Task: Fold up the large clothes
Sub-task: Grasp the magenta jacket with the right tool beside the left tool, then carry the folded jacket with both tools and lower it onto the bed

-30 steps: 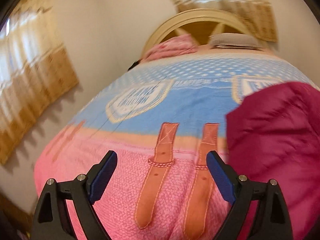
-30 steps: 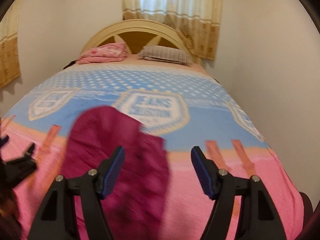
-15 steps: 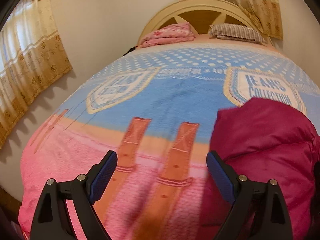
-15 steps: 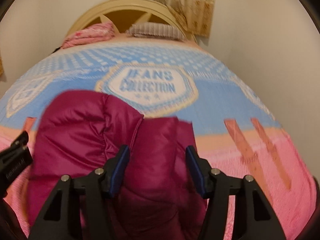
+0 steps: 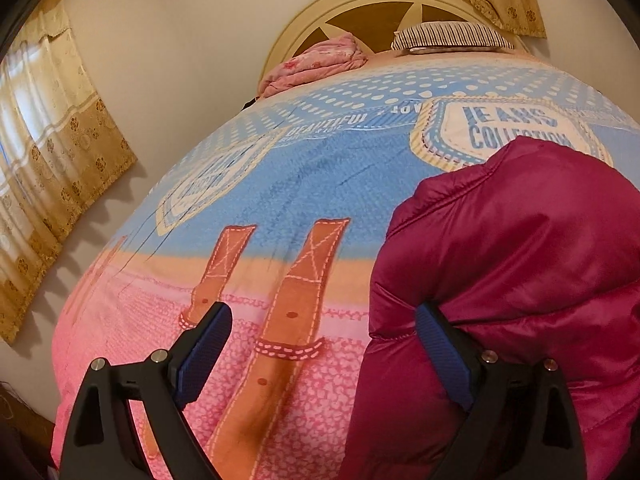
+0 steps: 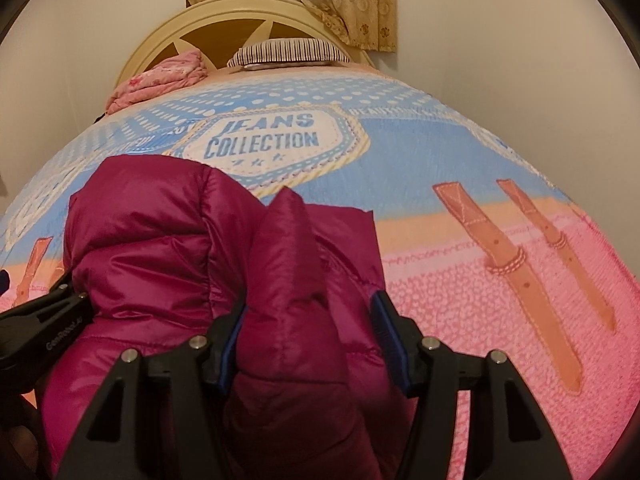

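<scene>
A magenta puffer jacket (image 6: 168,240) lies bunched on the near part of the bed; in the left wrist view it (image 5: 528,264) fills the right side. My right gripper (image 6: 310,320) straddles a raised fold of the jacket, jaws partly closed around it, with a gap still showing on the right side. My left gripper (image 5: 324,332) is wide open at the jacket's left edge, its right finger (image 5: 440,344) against the fabric and its left finger over the bedspread. The left gripper also shows at the left edge of the right wrist view (image 6: 44,320).
The bedspread (image 5: 320,176) is blue toward the back and pink at the front, with orange strap prints. A folded pink blanket (image 6: 160,80) and a striped pillow (image 6: 286,52) lie by the headboard (image 6: 240,16). Walls and curtains (image 5: 52,140) flank the bed.
Both grippers have moved forward and down to the jacket. The right gripper's jaws have narrowed around a fold of it. The left gripper has stayed wide open.
</scene>
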{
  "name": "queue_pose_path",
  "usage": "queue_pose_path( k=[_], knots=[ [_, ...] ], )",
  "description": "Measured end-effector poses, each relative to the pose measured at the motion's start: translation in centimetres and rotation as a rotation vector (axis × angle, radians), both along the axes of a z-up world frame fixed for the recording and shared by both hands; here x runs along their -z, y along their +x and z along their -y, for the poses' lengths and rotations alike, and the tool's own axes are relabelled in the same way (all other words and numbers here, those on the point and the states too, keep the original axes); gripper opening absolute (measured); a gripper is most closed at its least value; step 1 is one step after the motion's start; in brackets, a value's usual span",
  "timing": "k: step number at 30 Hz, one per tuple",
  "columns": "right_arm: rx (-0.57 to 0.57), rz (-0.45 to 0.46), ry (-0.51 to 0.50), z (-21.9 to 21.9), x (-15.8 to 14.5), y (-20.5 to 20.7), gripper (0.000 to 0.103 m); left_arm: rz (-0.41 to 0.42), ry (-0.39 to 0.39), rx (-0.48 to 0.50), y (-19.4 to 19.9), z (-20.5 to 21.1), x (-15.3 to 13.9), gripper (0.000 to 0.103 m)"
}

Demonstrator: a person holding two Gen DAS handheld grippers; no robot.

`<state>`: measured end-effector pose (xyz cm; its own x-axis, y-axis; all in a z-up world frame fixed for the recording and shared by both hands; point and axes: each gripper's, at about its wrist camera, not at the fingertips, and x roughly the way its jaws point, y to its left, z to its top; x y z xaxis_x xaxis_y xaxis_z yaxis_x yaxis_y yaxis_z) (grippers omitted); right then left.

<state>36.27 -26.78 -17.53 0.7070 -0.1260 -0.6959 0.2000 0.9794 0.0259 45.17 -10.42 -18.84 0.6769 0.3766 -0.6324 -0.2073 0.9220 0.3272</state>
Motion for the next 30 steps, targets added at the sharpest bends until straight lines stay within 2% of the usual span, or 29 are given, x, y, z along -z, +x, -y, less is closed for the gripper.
queue_pose_path(
  k=[13, 30],
  knots=[
    [-0.01, -0.021, 0.07, 0.9, 1.5, 0.4, 0.062, -0.008, -0.008, -0.021, 0.4, 0.2, 1.2, 0.097],
    [-0.007, -0.049, 0.063, 0.9, 2.1, 1.1, 0.065, -0.024, -0.028, -0.014, 0.8, 0.0, 1.7, 0.097]
  ],
)
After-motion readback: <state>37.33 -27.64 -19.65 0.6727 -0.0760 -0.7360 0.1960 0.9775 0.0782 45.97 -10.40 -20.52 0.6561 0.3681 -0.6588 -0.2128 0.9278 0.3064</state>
